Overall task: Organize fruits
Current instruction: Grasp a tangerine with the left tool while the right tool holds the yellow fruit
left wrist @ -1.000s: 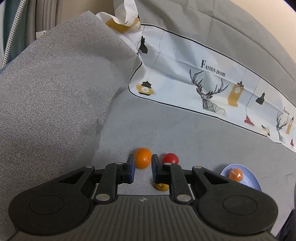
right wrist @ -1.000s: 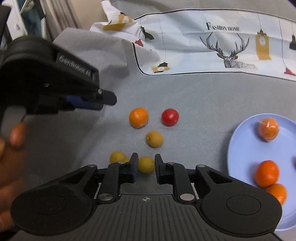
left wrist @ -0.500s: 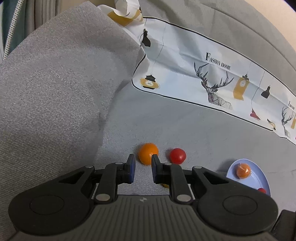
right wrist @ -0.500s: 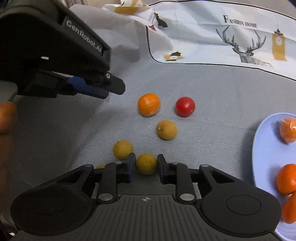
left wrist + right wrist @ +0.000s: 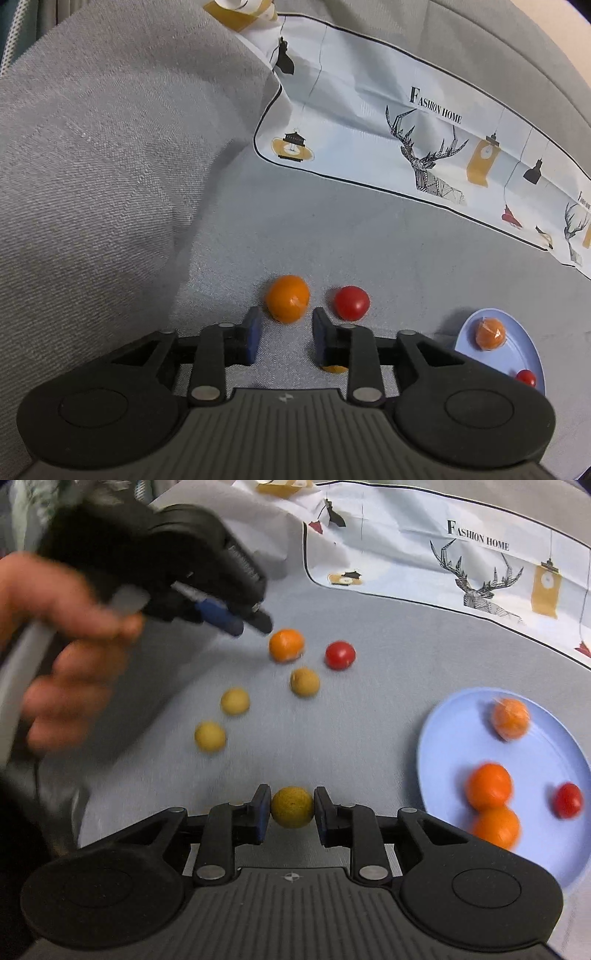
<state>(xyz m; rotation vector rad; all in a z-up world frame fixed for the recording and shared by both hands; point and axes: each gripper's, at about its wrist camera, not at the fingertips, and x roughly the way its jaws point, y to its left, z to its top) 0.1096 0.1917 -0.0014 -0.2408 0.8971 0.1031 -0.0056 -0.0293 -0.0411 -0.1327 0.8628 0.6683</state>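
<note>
Longan (image 5: 292,807), round and matte yellow-brown, sits clamped between the right gripper (image 5: 291,812) fingers; left gripper (image 5: 284,334) fingers stand apart just before a glossy orange (image 5: 287,298) on grey woven fabric.

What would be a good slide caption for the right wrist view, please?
Right gripper shut on a yellow fruit, beside a blue plate of oranges and a tomato, as the left gripper nears a loose orange.
</note>
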